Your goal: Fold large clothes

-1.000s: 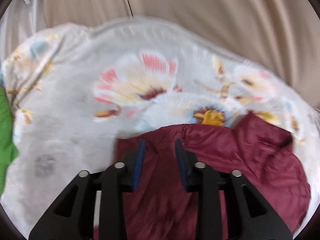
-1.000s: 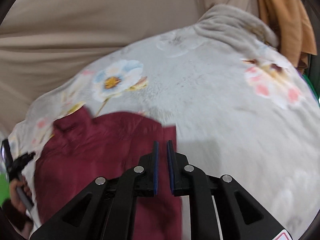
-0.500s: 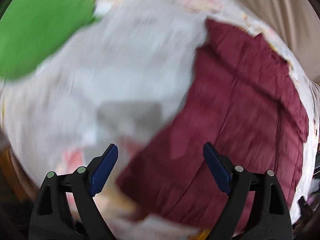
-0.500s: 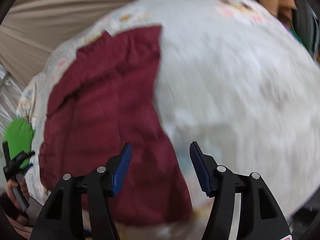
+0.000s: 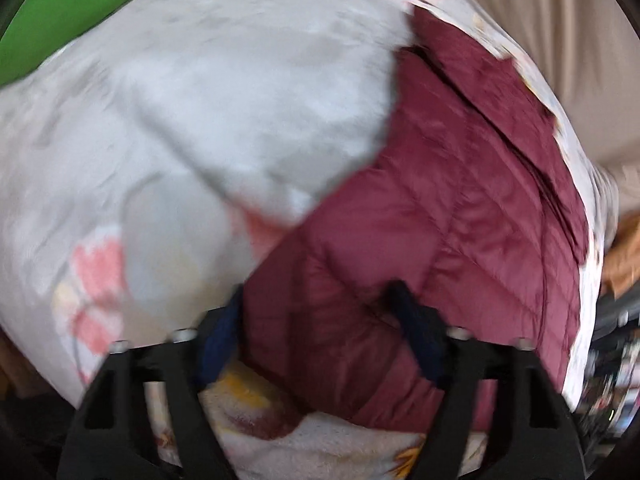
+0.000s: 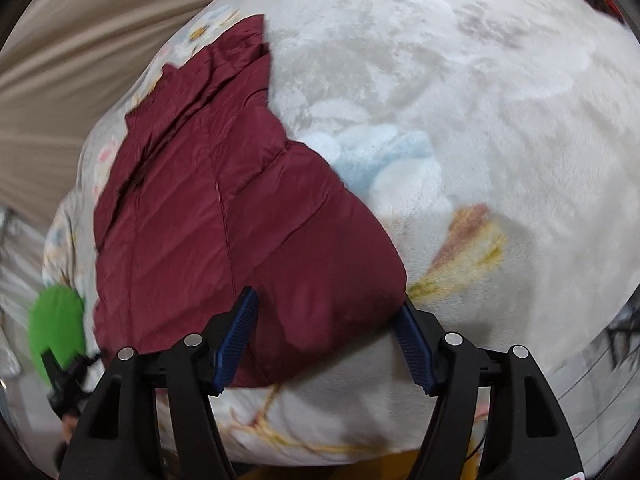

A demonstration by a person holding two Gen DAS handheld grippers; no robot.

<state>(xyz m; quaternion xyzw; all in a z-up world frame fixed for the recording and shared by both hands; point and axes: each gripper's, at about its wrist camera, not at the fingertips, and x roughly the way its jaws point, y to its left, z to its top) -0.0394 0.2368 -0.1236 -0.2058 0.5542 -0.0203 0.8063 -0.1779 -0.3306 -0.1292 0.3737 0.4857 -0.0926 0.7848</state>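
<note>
Maroon quilted fabric marks the task's thing: a folded puffer jacket (image 5: 460, 216) laid on a floral fleece blanket (image 5: 180, 120).

Left wrist view: the jacket's long axis is seen to run from the near hem, at the gripper, up and to the right toward the collar end at the far blanket edge. The left gripper (image 5: 320, 320) is placed over the jacket's near-left corner. Its jaws have just been closing and stand partly apart; one blue pad lies just beside the jacket's left edge, the other is pressed into the quilting, and the corner is bracketed between them. A firm clamp is not shown; motion blur limits the reading. A green cloth (image 5: 72, 8) is seen well apart from the jacket, beyond its left side.

Right wrist view: the jacket (image 6: 224, 208) is seen to extend up and to the left from the right gripper (image 6: 328, 336). The jaws have just been opening and stand apart, straddling the jacket's near-right corner without a closed grip. Each gripper is thus judged nearest to its own corner of the near hem, so the coming fold is judged to run along the long axis, toward the collar.
</note>
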